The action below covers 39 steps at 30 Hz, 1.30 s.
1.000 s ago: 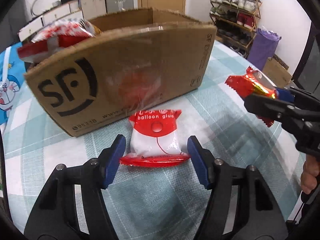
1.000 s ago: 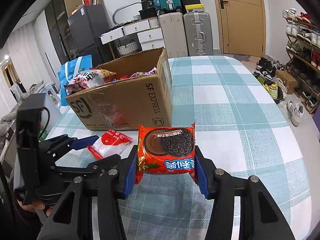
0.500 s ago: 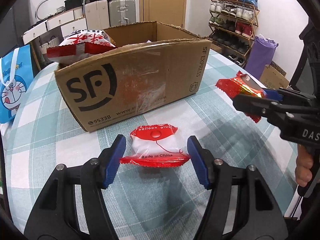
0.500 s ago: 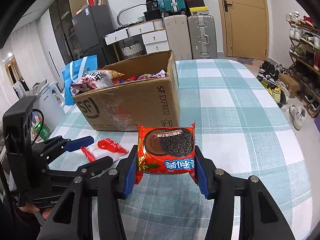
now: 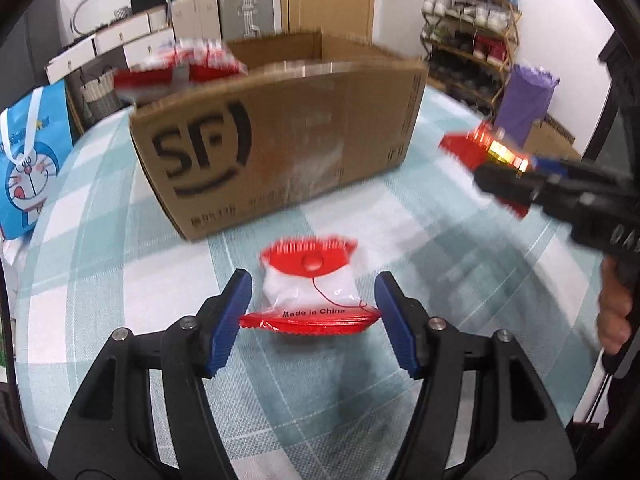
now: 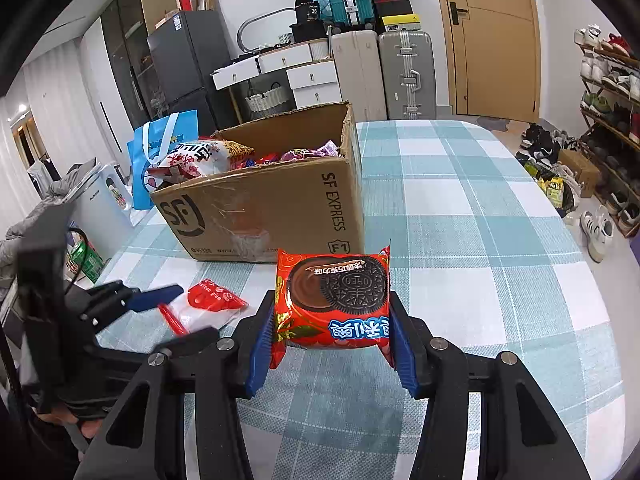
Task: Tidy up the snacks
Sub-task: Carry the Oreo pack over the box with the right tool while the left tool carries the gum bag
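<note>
A red and white "balloon glue" packet (image 5: 308, 264) sits crosswise between the blue pads of my left gripper (image 5: 312, 300), which is shut on its bottom seam just above the checked tablecloth. My right gripper (image 6: 331, 308) is shut on a red Oreo packet (image 6: 334, 292), held upright over the table. The brown SF Express cardboard box (image 6: 260, 208) stands open behind both, with several snack bags (image 6: 192, 156) piled inside. In the left wrist view the box (image 5: 288, 140) is straight ahead and the right gripper (image 5: 516, 184) with the Oreo packet (image 5: 472, 148) is at the right.
A blue cartoon bag (image 5: 28, 168) stands left of the box at the table's edge. The checked table (image 6: 480, 220) stretches far to the right of the box. Suitcases, drawers and a shoe rack line the room behind. A hand (image 5: 614, 312) grips the right tool.
My left gripper has drawn back from the box and slightly up, carrying the balloon glue packet with it. The right gripper has barely moved and keeps the Oreo packet.
</note>
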### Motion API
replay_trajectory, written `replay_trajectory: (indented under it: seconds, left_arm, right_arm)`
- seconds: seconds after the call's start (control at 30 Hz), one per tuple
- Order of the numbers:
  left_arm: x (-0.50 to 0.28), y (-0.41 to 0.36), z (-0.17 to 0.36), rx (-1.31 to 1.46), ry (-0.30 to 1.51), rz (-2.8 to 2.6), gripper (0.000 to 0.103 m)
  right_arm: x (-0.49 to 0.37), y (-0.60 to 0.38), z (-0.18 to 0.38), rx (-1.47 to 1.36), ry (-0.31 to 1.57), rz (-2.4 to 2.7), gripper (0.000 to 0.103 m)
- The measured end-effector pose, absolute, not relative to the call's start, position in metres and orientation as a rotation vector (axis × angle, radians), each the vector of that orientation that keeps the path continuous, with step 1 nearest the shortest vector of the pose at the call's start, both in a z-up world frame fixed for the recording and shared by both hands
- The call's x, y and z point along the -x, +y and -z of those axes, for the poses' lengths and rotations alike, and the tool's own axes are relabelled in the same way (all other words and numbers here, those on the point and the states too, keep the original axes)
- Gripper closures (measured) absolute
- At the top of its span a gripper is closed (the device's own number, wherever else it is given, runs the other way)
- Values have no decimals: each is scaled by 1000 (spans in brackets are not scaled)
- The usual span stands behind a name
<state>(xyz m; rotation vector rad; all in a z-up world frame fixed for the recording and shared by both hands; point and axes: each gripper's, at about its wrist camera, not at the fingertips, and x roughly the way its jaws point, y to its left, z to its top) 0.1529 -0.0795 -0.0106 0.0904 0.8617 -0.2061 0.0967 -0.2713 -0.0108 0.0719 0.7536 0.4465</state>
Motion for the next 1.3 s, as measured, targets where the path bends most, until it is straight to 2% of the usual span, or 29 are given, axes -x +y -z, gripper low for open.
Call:
replay_trajectory:
  seconds: [0.3,0.33,0.37,0.43,0.77,0.8,0.83,1.17,1.23,1.27,1.3]
  left_arm:
    - [-156,-74,20,-100,937,191,36]
    - [-156,-73,21,-95,936,195,36]
    - [-156,-71,20,-86,934,205,42]
    - [-157,-71,18,-90,937,190,42]
    - [-119,-76,-33,-119,772,201,44]
    - [-116,-77,-36,-119,764,207,94]
    - [-117,-78,-37,-127,782,211,100]
    - [-115,-85,-21,-94,866,246,100]
    - [-116,-88,-19,-68,883,259,92]
    - [-118,-90,-20,-55,890,269,79]
    - [-118,-90,-20,-46,893,273,57]
  right_arm:
    - [-91,-274,-2,-89,733,-465,51]
    - [-91,-274,-3,-93,733,-469,51]
    - [-91,-274,-4,-97,733,-474,51]
    - [-88,-273,-6,-105,727,-481,51]
    - [-73,-257,-18,-69,684,-515,51]
    - [-73,-257,-19,-70,684,-520,51]
    - [-74,-257,-20,-72,686,-520,51]
    - [-73,-266,-21,-84,684,-503,51]
    - [-74,-268,-19,-84,687,-496,51]
    - [-75,-268,-19,-83,689,-492,51]
    - [-75,-269,-19,-85,688,-490,51]
